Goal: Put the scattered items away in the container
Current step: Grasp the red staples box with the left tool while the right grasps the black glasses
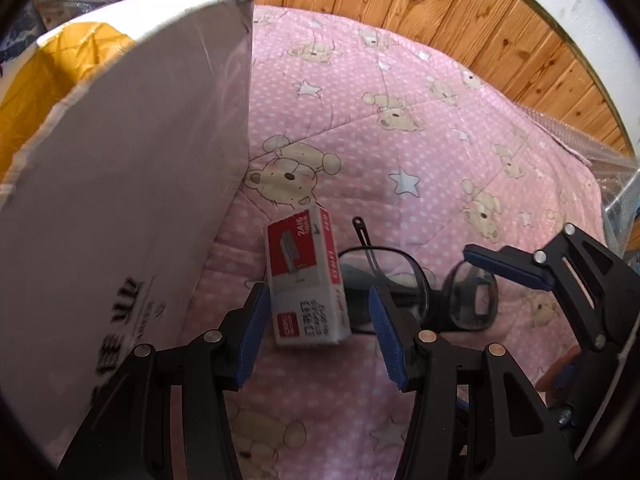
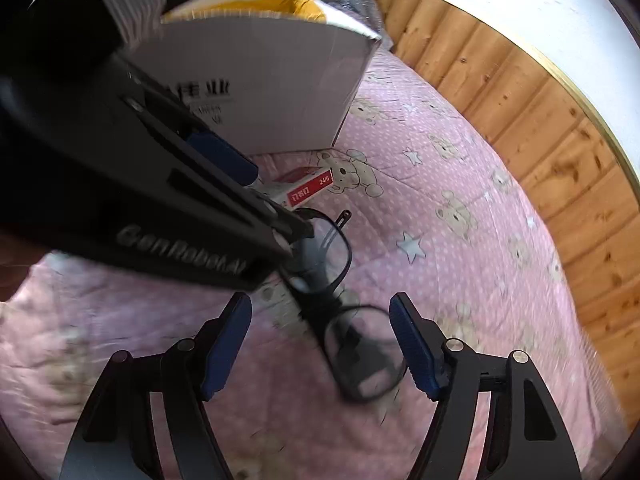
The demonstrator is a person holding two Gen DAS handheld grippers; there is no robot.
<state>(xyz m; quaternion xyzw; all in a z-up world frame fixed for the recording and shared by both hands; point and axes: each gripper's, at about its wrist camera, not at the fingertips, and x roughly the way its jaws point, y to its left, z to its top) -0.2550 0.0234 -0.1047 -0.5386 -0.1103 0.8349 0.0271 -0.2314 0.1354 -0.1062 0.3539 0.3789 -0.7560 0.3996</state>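
Observation:
A red and white staple box (image 1: 306, 276) lies on the pink bear-print quilt, right beside black-framed glasses (image 1: 416, 288). My left gripper (image 1: 316, 332) is open, its blue pads on either side of the box's near end. My right gripper (image 2: 320, 344) is open over the glasses (image 2: 344, 320), with one lens between its pads. It shows at the right of the left wrist view (image 1: 516, 268). The staple box (image 2: 306, 190) shows partly behind the left gripper's body (image 2: 180, 216). The container is a white cardboard box (image 1: 120, 208) with a yellow lining, standing at the left (image 2: 256, 96).
The pink quilt (image 1: 400, 140) covers the surface. A wooden panel wall (image 1: 440, 4) runs behind it. Clear bubble wrap (image 1: 608, 168) lies at the quilt's right edge. A white wall (image 2: 520, 12) rises above the panels.

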